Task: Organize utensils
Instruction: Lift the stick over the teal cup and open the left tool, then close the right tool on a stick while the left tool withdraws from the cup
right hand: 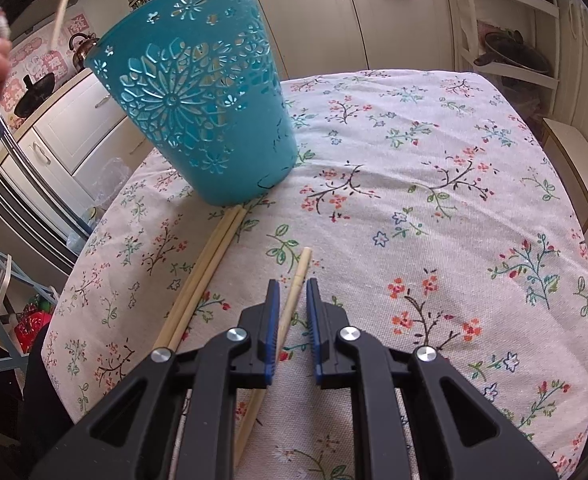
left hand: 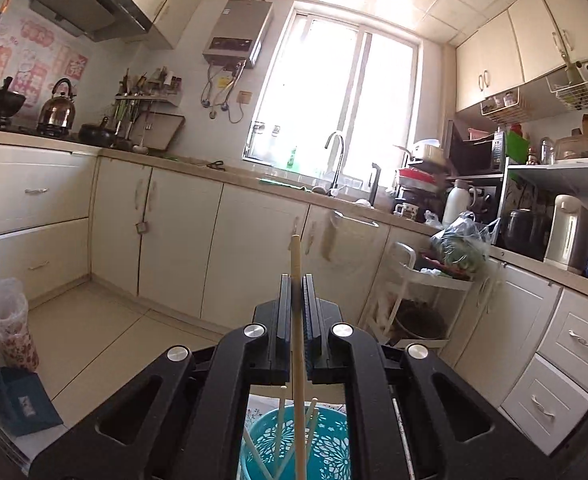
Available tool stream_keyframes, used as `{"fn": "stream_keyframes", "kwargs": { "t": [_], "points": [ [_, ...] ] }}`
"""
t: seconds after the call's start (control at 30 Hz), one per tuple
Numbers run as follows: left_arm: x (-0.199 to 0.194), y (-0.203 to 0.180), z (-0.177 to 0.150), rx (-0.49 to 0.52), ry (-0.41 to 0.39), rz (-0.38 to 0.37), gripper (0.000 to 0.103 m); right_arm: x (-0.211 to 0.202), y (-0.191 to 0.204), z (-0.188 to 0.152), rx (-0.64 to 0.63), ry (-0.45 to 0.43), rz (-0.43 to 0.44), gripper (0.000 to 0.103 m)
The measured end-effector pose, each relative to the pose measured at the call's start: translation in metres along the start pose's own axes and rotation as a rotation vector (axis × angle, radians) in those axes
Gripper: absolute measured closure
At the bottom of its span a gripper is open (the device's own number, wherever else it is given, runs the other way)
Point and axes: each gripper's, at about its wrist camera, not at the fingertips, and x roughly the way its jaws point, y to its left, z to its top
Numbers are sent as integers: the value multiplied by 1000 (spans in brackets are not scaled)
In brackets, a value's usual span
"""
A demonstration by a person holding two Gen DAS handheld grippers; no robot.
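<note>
The job looks roughly half done, judging by how things lie: several chopsticks (left hand: 280, 432) already stand inside the teal basket (right hand: 198, 92), leaning against its perforated wall, while three more lie on the floral tablecloth (right hand: 434, 184) and wait their turn.

The left gripper (left hand: 296, 280) is clamped on a single chopstick (left hand: 297, 340); it holds the stick near upright directly above the basket's open mouth, lower end already down among the ones inside — so this stick seems a release away from being stowed; its upper end pokes out past the jaws toward the kitchen cupboards.

The right gripper (right hand: 293, 284) hangs low over the table with its jaws apart and nothing pinched; a loose chopstick (right hand: 294, 300) lies between the two fingers, tip pointing away toward the basket, and whether the pads touch it I cannot tell. Just to the left of it a pair of chopsticks (right hand: 202, 272) lies side by side, touching each other, far ends butted against the foot of the basket.

As for the container itself: in the left wrist view only chopsticks show in it, at least three besides the held one, splayed at different angles; its floor is partly hidden by the gripper body — no other kind of utensil is visible anywhere on the cloth.

What remains, I judge, is dropping the held stick, then closing on the single one, then the pair.
</note>
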Motion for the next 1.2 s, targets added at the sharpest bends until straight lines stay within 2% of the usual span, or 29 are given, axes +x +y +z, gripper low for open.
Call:
{"fn": "stream_keyframes", "kwargs": {
  "t": [0.2,0.53,0.6,0.67,0.77,0.97,1.07,1.2],
  "points": [
    [28,2,-33,17,60,41,98,0,-1,0,4,0,6,89],
    [20,7,-74,91,164,37,97,0,-1,0,6,0,7,89],
    [12,13,-77,92,180,37,91,0,-1,0,6,0,7,89],
    [3,19,-79,103,191,44,76,0,-1,0,3,0,3,89],
    [-16,34,-80,102,183,67,61,0,0,0,-3,-1,-4,89],
    [-49,66,-91,72,200,111,48,0,4,-1,-16,0,-19,88],
    [-60,85,-112,64,248,145,40,-2,7,-3,-25,2,-22,83],
    [-61,106,-146,59,331,187,39,-4,8,-5,-21,6,-41,82]
  ]
}}
